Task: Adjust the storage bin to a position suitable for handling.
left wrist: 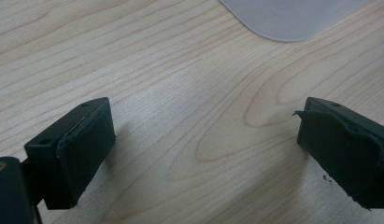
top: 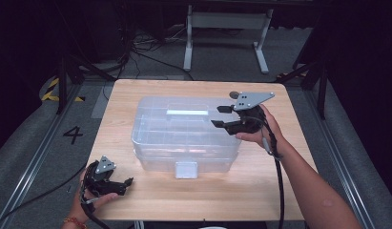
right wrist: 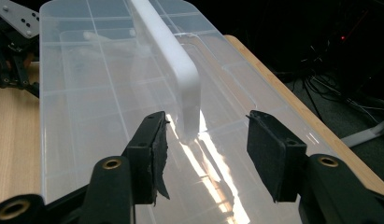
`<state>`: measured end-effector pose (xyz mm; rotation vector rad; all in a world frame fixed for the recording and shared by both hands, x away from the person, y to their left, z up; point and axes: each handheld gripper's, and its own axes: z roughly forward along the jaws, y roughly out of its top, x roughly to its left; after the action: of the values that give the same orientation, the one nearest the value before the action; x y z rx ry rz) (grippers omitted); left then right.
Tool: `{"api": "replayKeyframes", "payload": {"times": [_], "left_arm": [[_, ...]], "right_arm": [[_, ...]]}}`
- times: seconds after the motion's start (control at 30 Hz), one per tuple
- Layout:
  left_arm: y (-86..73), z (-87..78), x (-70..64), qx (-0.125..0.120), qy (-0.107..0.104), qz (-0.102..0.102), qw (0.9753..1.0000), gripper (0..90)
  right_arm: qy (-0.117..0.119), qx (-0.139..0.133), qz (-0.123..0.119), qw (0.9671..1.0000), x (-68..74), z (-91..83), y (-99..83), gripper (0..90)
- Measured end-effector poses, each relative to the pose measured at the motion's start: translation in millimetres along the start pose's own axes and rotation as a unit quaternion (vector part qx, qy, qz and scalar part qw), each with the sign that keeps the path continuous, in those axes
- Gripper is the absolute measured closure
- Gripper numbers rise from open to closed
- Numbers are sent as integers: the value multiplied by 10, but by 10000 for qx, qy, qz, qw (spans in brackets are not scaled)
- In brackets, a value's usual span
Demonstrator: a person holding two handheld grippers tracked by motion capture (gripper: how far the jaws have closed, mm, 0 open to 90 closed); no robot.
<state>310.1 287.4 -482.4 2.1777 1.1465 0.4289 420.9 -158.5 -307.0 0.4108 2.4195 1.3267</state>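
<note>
One large thing occupies the light wooden tabletop [top: 260, 191]: a clear plastic storage box with a translucent lid [top: 184, 131], standing at the middle of the surface, slightly nearer the far edge than the near one. Its lid lies flat on the body, and the white clip latch [top: 186, 169] on the near wall looks pressed down, so I judge the box closed at this moment. Along the top of the lid runs a white plastic carry handle [right wrist: 175, 60], lying flat or nearly so. The right gripper [top: 223, 116] hovers above the right end of the lid, aimed along the handle; in the right gripper view its jaws stand wide apart, one either side of the handle's near end, not touching it and holding nothing. The left gripper [top: 123, 183] rests low near the near-left corner of the tabletop, well apart from the box, its jaws also wide and empty over bare wood, with just a rounded corner of the box [left wrist: 292, 18] showing beyond them. As a judgement, the work is at its very start: the approach to the handle is made, but closing on it and whatever lifting or opening follows is not yet done.
</note>
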Motion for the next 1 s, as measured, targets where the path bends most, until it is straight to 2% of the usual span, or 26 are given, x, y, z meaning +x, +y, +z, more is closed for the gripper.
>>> {"api": "replayKeyframes", "payload": {"times": [0.4, 0.9, 1.0], "left_arm": [[0, 0, 0, -2, 1, 0, 10000, 47], [-2, -1, -4, -8, 18, -15, 10000, 47], [-2, -1, -5, -12, 19, -23, 10000, 47]], "right_arm": [[73, 110, -100, 9999, 5, 126, 114, 533], [149, 180, -408, 9989, 62, 242, 200, 758], [106, 217, -473, 9986, 78, 262, 217, 758]]}}
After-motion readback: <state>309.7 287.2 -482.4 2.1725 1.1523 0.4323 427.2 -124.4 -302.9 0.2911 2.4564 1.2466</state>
